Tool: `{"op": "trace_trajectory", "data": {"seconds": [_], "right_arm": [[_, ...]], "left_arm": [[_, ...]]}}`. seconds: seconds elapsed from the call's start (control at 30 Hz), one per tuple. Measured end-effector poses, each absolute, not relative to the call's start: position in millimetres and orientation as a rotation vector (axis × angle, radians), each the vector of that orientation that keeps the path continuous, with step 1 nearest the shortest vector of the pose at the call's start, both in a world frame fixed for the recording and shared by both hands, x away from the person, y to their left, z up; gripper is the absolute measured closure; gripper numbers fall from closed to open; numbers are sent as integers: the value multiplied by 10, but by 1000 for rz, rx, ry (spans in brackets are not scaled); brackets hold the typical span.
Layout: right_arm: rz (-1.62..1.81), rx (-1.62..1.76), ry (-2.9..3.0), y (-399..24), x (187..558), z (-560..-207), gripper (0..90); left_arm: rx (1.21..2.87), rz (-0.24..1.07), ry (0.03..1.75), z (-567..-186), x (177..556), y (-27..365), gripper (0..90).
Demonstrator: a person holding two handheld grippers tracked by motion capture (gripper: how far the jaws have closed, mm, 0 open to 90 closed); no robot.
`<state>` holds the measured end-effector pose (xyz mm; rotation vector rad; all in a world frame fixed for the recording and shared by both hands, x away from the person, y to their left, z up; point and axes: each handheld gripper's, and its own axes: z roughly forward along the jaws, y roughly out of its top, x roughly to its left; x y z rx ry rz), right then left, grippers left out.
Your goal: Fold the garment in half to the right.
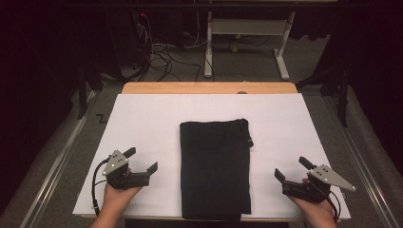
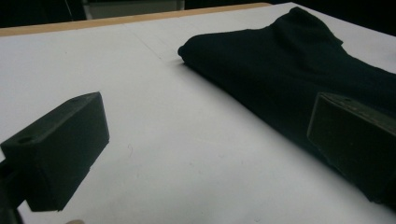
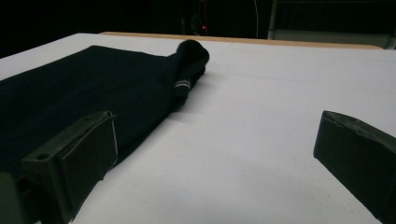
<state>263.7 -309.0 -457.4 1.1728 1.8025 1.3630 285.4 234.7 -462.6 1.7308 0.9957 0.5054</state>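
- While the folded black garment (image 1: 215, 167) lies flat at the centre of the white sheet (image 1: 142, 118), its long axis running from 12 to 6 o'clock in the high view, both grippers rest clear of it, one on each side.
- Left gripper (image 1: 141, 164): at about 8 o'clock from the garment, jaws wide apart with nothing between them; in the left gripper view its jaws frame bare sheet, with the cloth's edge (image 2: 243, 100) lying toward 2 o'clock.
- Right gripper (image 1: 293, 169): at about 4 o'clock from the garment, jaws spread wide and empty; in the right gripper view the garment (image 3: 93, 88) lies toward 10 o'clock, and a rolled corner with a small label (image 3: 181, 85) stands up at its far end.
- Judged step: the fold appears complete, or a further fold is about to be taken. To proceed well, each gripper should approach low and level, pinch all layers at a near corner, and lift both sides evenly so the stack does not slide apart.
- Risk: the raised corner at 1 o'clock of the cloth (image 1: 246, 133) may unroll if dragged.
- Surface: a smooth white sheet on a wooden table (image 1: 209, 87), whose bare edge shows at 12 o'clock.
- Room: dark; a grey floor with tangled cables (image 1: 159, 59) at 11 o'clock and a white desk frame (image 1: 247, 28) at 12 o'clock.
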Motion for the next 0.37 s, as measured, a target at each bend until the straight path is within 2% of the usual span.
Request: {"op": "trace_trajectory", "data": {"seconds": [0.37], "right_arm": [[1330,1101,1782,-3019,2560,-4489,0]], "left_arm": [[1712,489,996,-4640,2851,2395,0]]}}
